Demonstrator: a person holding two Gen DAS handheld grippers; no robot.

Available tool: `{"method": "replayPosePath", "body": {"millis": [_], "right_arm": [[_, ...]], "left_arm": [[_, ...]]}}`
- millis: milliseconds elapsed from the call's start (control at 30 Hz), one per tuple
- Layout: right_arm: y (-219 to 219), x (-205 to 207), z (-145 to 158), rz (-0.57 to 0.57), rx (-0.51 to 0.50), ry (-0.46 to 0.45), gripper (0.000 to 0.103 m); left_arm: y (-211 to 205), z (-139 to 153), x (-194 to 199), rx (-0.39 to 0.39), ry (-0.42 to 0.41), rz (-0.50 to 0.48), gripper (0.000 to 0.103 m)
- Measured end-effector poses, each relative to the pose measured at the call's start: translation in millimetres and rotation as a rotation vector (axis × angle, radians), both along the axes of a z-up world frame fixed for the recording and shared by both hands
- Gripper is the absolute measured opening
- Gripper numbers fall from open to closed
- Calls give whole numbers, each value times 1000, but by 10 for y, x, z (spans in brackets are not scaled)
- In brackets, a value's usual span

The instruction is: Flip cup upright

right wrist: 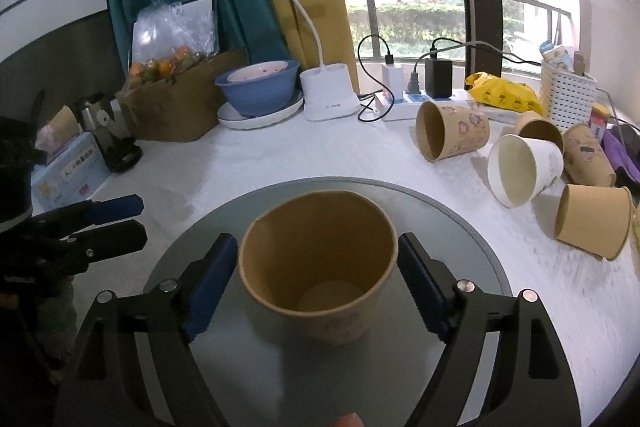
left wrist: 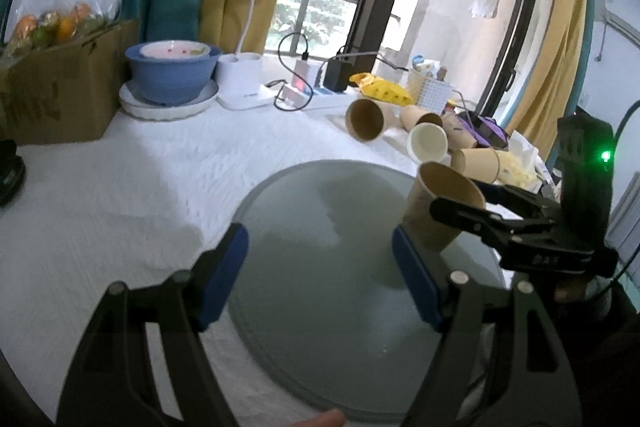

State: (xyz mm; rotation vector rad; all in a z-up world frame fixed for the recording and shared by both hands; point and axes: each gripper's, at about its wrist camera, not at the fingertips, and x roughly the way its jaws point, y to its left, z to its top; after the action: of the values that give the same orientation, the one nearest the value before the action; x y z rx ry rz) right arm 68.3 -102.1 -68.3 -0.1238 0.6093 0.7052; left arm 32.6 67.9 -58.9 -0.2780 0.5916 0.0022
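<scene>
A brown paper cup [right wrist: 320,267] stands mouth up, a little tilted, on the round grey glass plate [right wrist: 460,227]. My right gripper [right wrist: 318,279] has its blue pads on both sides of the cup at its rim and grips it. In the left wrist view the same cup [left wrist: 438,207] is at the right of the plate [left wrist: 320,267], with the right gripper's black fingers [left wrist: 472,215] around it. My left gripper [left wrist: 320,275] is open and empty over the plate, left of the cup. It shows at the left edge of the right wrist view [right wrist: 112,223].
Several paper cups lie on their sides at the right of the white table: brown ones [right wrist: 452,131] [right wrist: 592,223] and a white one [right wrist: 524,171]. At the back stand a blue bowl [right wrist: 258,87], a desk lamp [right wrist: 328,99], a power strip [right wrist: 404,103], a cardboard box [right wrist: 176,107] and a white basket [right wrist: 566,95].
</scene>
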Motion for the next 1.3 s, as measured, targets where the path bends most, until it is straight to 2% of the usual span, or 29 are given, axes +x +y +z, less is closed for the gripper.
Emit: {"method": "replayPosePath", "body": {"millis": [267,467,700,1000,1300], "right_arm": [[-127,-246,163,-26,-1,-39,84],[-262,-463,288,-54,3,-57,84],[-383,-732,477,-90,-2,-110,84],[-478,-999,769,-128,5,-182,84],[-522,-1189,1008,-146,20,-245,84]], "left_arm": [[-151,158,-140,31,-45,9,76],[-323,276,-266,96,-77,36,76],[-472,452,-457,117,-158,74,76],[-674,694,-641,183,-235,87,76],[-700,933,-817,202,-313,109,76]]}}
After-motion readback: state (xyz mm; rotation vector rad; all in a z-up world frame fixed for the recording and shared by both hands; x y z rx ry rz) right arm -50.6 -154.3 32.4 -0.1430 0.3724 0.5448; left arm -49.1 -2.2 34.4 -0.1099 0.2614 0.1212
